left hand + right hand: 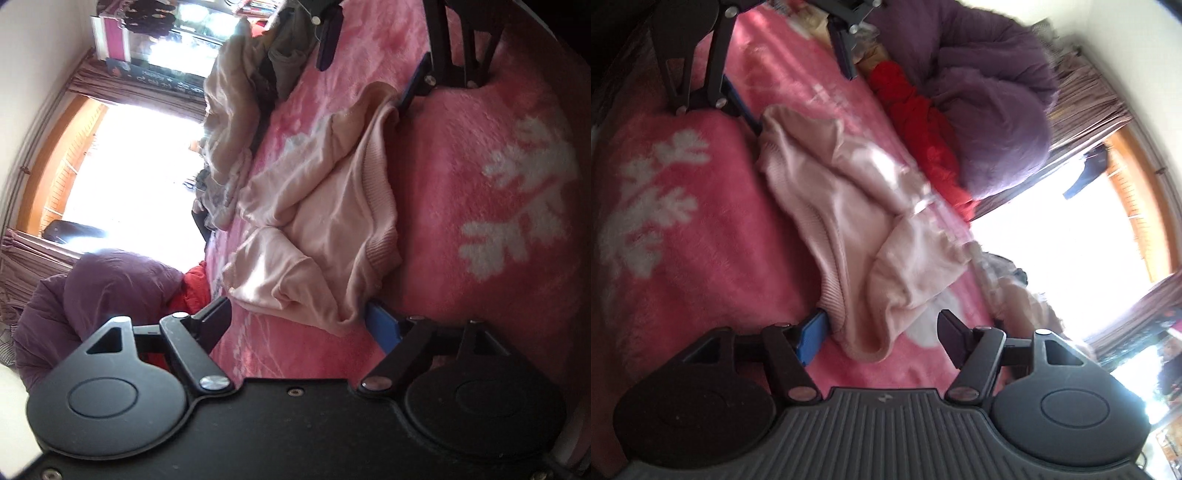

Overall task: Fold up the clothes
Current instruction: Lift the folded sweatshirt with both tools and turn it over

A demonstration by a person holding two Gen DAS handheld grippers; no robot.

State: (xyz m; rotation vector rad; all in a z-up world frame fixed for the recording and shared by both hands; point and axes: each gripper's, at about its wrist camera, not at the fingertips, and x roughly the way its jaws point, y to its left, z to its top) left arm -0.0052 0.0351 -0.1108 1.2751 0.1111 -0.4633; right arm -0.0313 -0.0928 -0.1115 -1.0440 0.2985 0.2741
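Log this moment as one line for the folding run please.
stage: pink sweater rumpled on pink blanket | left gripper: open, at hem | right gripper: open, at hem | held: nothing

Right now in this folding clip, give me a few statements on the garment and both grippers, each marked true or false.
1. The pale pink garment lies crumpled on a pink blanket. True.
2. The left gripper is clamped shut on the garment. False: its jaws stand open, with the cloth between them.
3. The right gripper stands open at a garment corner. True.
4. The garment is neatly folded into a square. False: it is bunched and wrinkled.
5. A purple quilt sits beyond a red cloth. True.
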